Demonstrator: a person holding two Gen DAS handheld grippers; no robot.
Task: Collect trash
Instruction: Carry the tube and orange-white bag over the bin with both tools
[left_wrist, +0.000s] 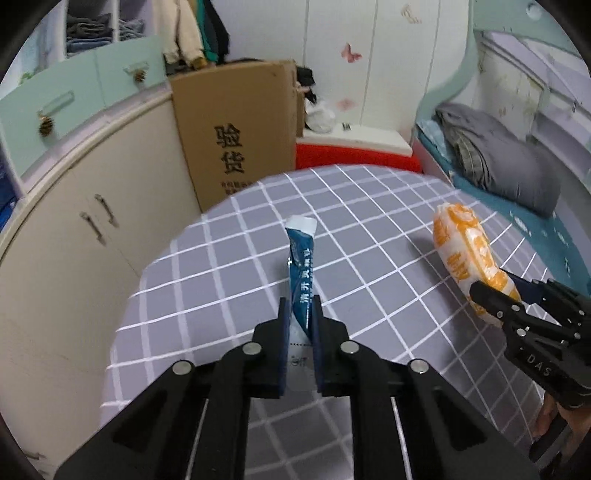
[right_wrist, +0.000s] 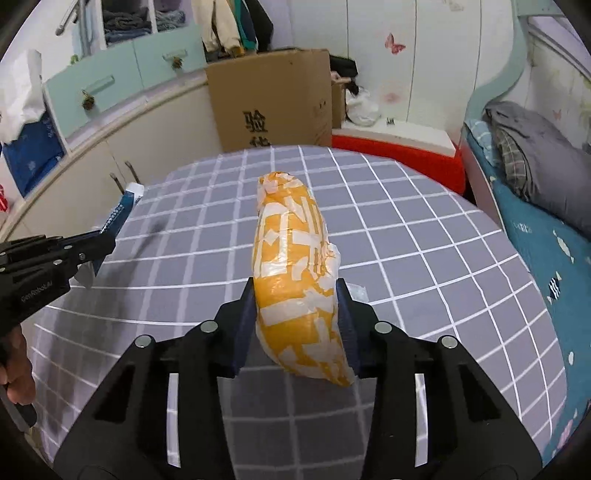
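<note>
On the left, our left gripper (left_wrist: 300, 314) is clenched on the lower part of a blue sachet (left_wrist: 301, 266), which sticks up and forward from between the pads, its torn white end highest. It hangs above the desk (left_wrist: 207, 280) with its grey checked cloth, not touching it. We judge the hold to be thin: the sachet is flat and slick, so we should keep the squeeze steady and avoid swinging it, or it may slide out sideways.

To the right, our right gripper (right_wrist: 295, 317) is grasping an orange and white wrapper (right_wrist: 291, 258), puffy and crumpled, pinched near its rear half with the front end pointing away over the desk. It too is lifted clear of the cloth. This one is bulky and soft, so we think a firm but not crushing grip suits it.

With both of the 2 pieces in hand, the step as we read it is carrying them to a bin, which neither view shows. We should move both grippers level and apart, so the pieces do not knock together.
</note>
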